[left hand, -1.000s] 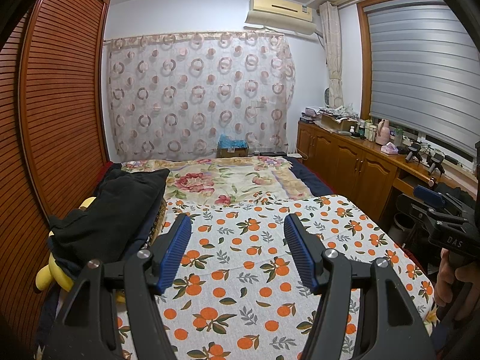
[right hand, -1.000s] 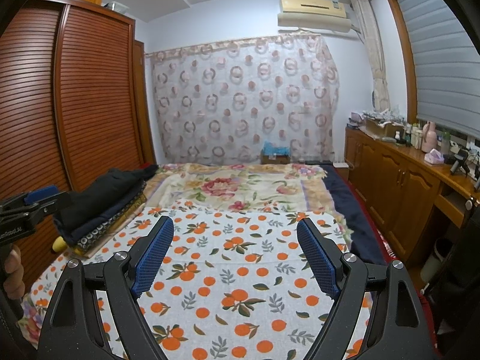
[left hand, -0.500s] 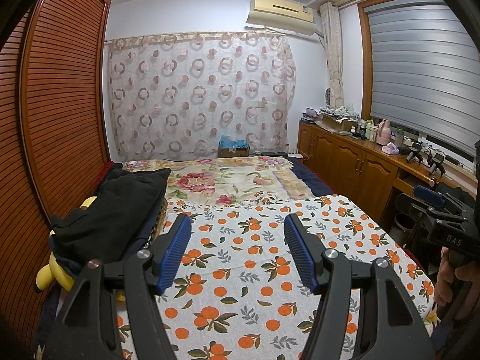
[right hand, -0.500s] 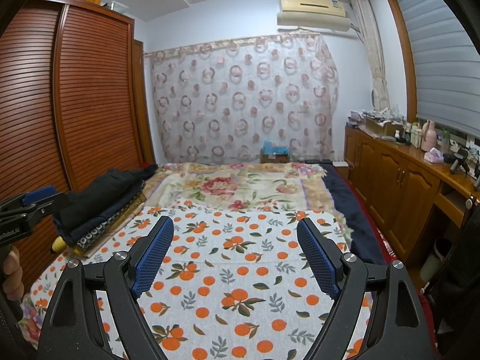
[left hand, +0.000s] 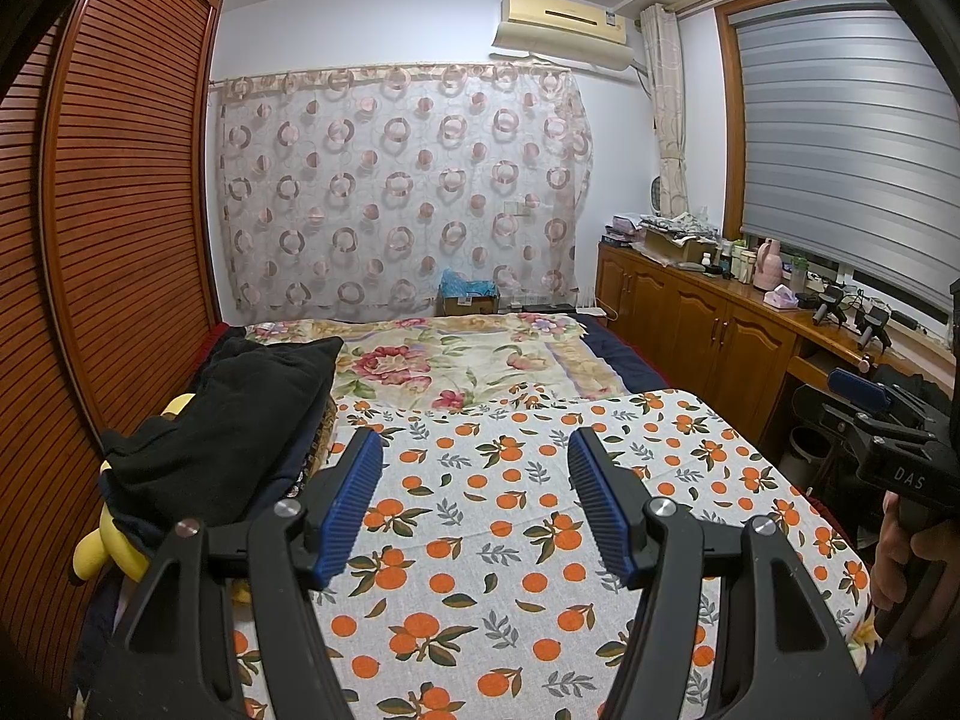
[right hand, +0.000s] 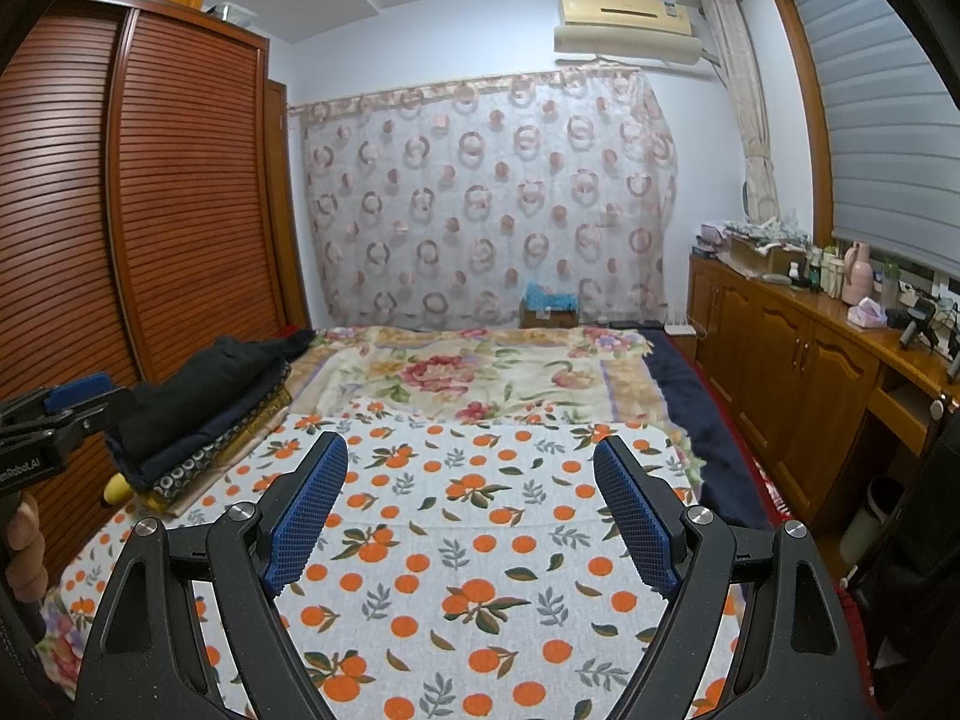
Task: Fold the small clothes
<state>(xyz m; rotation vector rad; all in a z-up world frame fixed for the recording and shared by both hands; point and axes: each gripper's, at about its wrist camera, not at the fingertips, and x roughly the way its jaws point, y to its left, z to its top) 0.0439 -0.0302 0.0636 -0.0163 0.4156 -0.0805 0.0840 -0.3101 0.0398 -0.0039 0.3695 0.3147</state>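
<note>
A stack of dark folded clothes (left hand: 222,426) lies at the left side of the bed, also in the right wrist view (right hand: 204,402). A white cloth with an orange-fruit print (left hand: 516,516) is spread flat over the near part of the bed (right hand: 480,516). My left gripper (left hand: 474,468) is open and empty above this cloth. My right gripper (right hand: 471,474) is open and empty above it too. Each gripper shows at the edge of the other's view, the right one (left hand: 882,420) and the left one (right hand: 60,420).
A wooden slatted wardrobe (left hand: 108,252) runs along the left of the bed. A wooden cabinet (left hand: 708,336) with bottles stands at the right. A floral blanket (left hand: 456,360) covers the far bed. A yellow plush toy (left hand: 114,546) lies under the clothes stack.
</note>
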